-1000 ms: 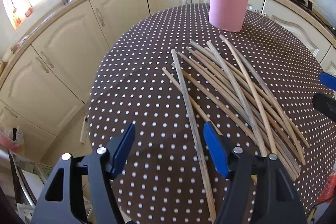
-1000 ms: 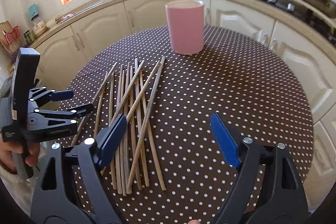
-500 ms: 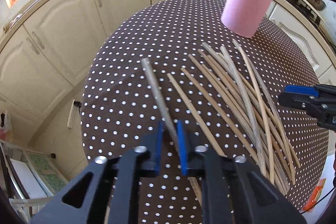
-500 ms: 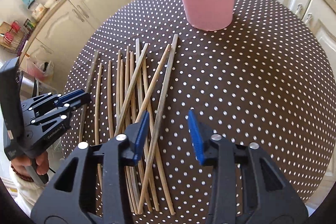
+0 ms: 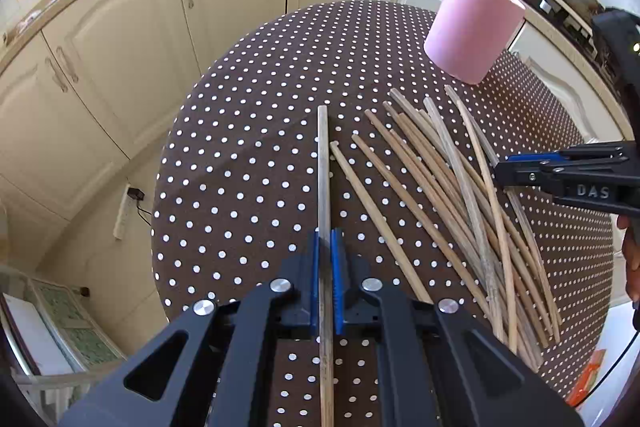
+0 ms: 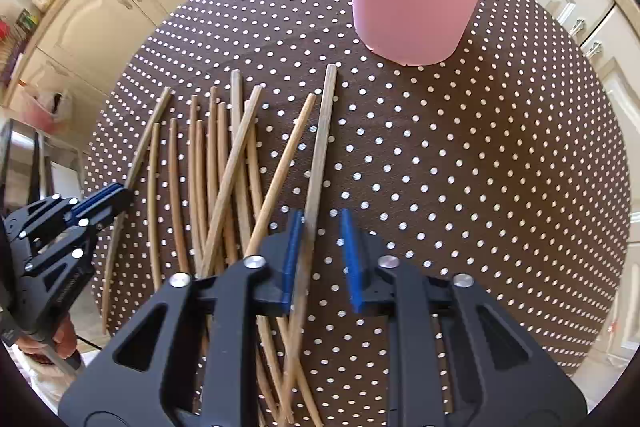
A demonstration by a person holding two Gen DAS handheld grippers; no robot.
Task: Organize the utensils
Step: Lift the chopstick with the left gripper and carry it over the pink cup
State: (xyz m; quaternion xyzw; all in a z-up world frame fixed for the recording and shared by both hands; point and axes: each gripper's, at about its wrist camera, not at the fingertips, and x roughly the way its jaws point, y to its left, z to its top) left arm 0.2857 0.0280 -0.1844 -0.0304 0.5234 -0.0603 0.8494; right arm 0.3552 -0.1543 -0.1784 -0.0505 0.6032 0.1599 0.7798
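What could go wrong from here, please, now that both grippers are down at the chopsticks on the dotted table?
The left gripper is shut on one grey chopstick near one end; lifted, the long free end might swing or slip.

The right gripper, jaws just closing, has the rightmost chopstick against one pad only, with a gap at the other. That stick overlaps the chopstick pile beneath, so lifting may drag neighbours.

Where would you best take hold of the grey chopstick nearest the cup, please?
Grip the grey chopstick on its far half, from straight above, pinching across its width. It lies flat at the right edge of the pile; there it is clear of its neighbours, whereas its near end crosses other sticks.
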